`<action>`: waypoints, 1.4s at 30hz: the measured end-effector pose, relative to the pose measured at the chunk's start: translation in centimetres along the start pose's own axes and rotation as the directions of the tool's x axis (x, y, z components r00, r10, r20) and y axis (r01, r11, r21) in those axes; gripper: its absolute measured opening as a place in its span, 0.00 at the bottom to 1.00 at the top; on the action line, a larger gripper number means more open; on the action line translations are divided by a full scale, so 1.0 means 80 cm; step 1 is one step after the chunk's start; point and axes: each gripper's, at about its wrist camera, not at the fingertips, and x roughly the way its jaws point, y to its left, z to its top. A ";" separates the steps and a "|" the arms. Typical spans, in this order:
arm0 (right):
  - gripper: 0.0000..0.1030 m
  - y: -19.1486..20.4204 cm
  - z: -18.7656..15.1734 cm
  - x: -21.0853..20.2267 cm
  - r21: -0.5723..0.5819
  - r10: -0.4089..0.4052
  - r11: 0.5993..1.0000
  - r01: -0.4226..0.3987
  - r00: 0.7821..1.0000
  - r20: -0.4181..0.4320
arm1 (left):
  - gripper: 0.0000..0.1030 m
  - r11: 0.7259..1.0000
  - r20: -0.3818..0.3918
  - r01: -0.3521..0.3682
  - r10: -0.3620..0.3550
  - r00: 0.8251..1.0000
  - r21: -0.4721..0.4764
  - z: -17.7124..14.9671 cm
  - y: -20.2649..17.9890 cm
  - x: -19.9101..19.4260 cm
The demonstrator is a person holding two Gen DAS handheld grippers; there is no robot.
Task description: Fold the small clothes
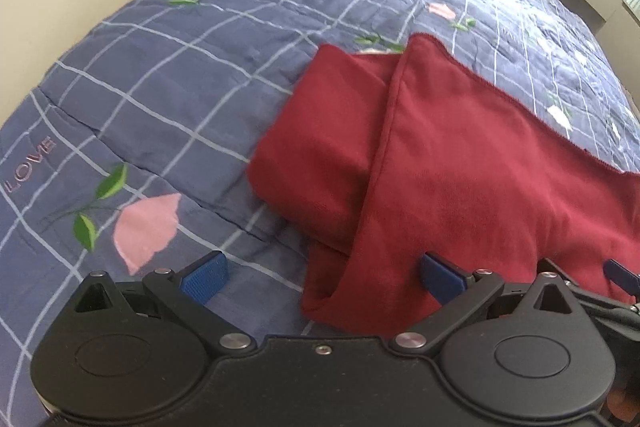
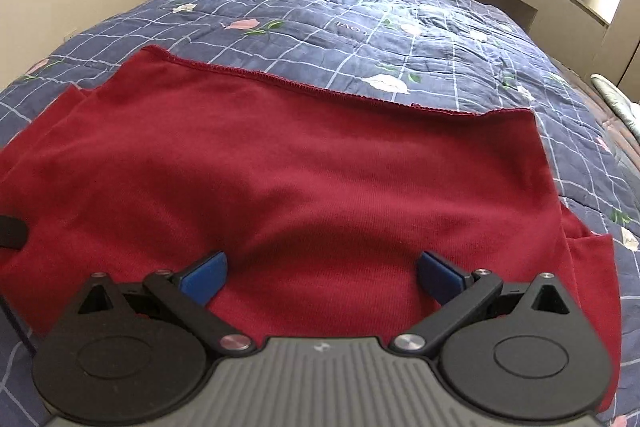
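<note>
Red garment [image 2: 320, 167] on blue quilt [image 1: 160, 87], left claw [image 1: 322, 277] and right claw [image 2: 322, 277] spread wide, gripping nothing

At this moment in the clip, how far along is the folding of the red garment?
Partly done. The red garment lies on the blue quilt, with one side section already turned under or over the main panel, visible in the left wrist view. Nothing is in hand: left tongs and right tongs are both open, hovering at its near edge. Left: the remaining folds; the body is still spread wide.
</note>
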 end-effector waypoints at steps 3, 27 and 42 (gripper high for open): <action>1.00 0.002 -0.001 -0.002 0.000 -0.005 1.000 0.005 1.000 -0.003 | 0.99 1.000 -0.008 -0.006 0.006 1.000 -0.010 0.000 0.001 0.008; 1.00 0.001 0.007 0.003 0.022 0.003 1.000 -0.002 0.999 -0.046 | 1.00 0.999 0.000 -0.031 0.031 1.000 0.028 0.002 -0.007 0.016; 1.00 -0.008 0.021 0.010 0.014 0.051 0.999 -0.050 0.991 -0.123 | 1.00 0.997 0.002 -0.075 0.075 0.997 0.024 0.003 -0.016 0.019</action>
